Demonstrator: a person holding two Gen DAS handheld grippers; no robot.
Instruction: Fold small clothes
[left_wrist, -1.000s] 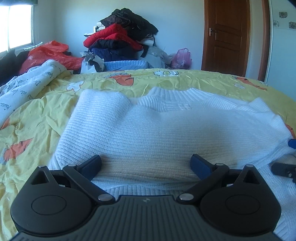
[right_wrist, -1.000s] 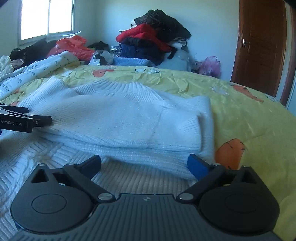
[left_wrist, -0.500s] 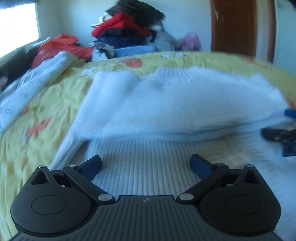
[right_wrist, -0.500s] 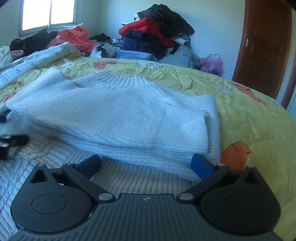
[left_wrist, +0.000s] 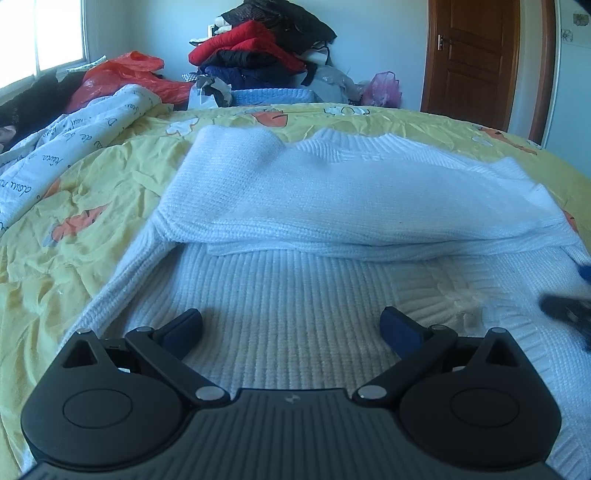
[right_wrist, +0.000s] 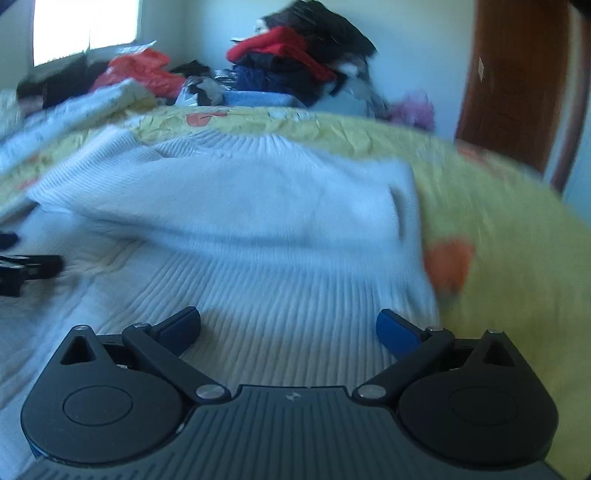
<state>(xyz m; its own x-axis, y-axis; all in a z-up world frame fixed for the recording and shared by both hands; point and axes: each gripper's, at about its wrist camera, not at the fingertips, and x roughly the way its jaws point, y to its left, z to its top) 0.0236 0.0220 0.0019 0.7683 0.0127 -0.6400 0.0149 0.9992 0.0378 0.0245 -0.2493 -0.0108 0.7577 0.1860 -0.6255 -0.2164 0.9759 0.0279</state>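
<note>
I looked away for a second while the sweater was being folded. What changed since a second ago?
Both grippers drew back toward the hem of the white sweater: the left gripper and the right gripper now sit over the ribbed lower part. Neither took hold of anything; jaws stayed open. The folded-in sleeves and the yellow bedsheet lie as before.

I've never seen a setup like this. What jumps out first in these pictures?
A white knitted sweater fills the middle, spread on a yellow bedsheet with orange prints, its sleeves folded across the chest. In the foreground, the left gripper and right gripper both hover open over the ribbed lower half. Against the far wall sits a heap of red and dark clothes.
</note>
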